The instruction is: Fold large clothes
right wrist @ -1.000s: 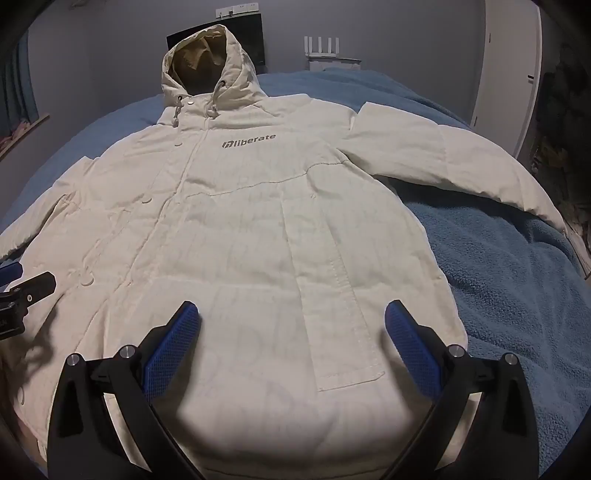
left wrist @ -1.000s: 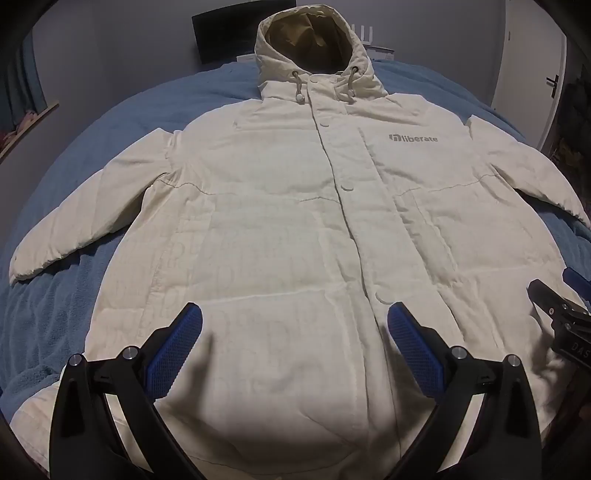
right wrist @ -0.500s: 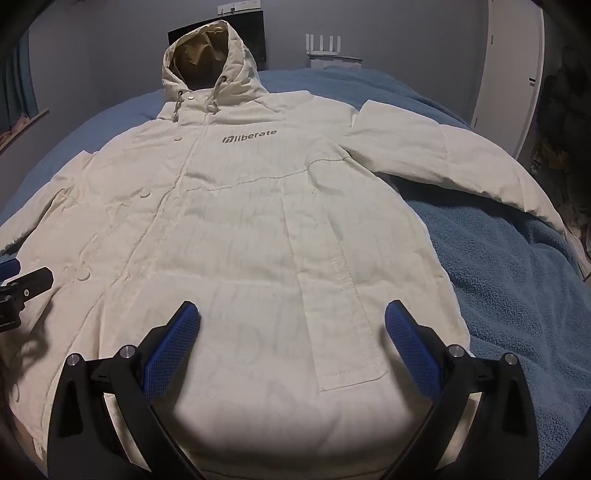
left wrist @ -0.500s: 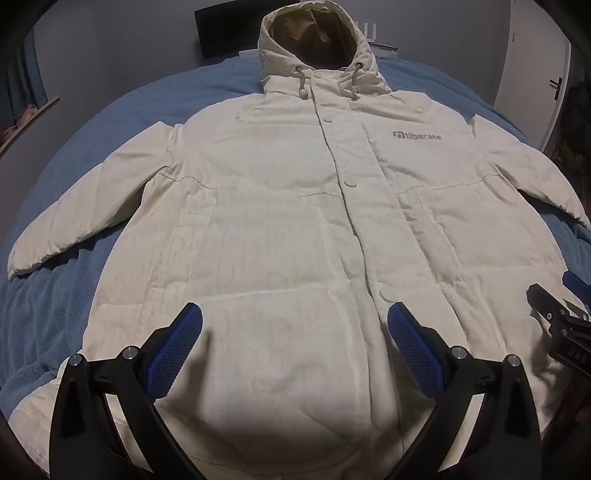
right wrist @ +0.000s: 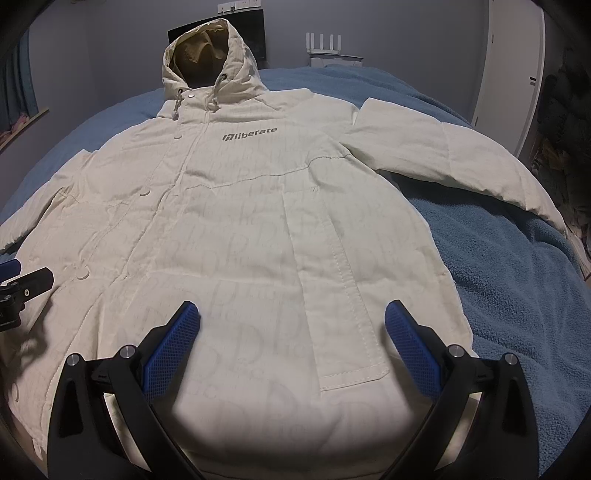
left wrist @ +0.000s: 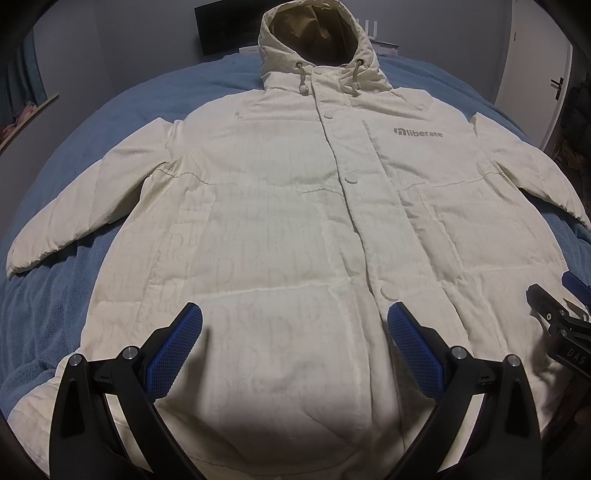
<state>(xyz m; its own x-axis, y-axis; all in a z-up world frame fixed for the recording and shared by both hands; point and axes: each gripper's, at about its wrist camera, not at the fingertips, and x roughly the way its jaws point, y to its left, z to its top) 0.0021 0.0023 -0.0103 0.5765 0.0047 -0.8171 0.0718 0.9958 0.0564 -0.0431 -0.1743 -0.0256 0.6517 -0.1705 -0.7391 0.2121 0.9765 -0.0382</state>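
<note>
Left gripper (left wrist: 293, 328) and right gripper (right wrist: 291, 325) both spread wide, empty — over cream hooded coat (left wrist: 295, 206), flat on blue blanket (right wrist: 517, 266).

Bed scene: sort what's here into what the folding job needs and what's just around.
For the job:
- cream hooded coat, spread flat, snaps closed
- left hand-held gripper, open
- right hand-held gripper, open
- blue blanket under the coat

Just around:
- white router
- dark screen
- white door
</note>
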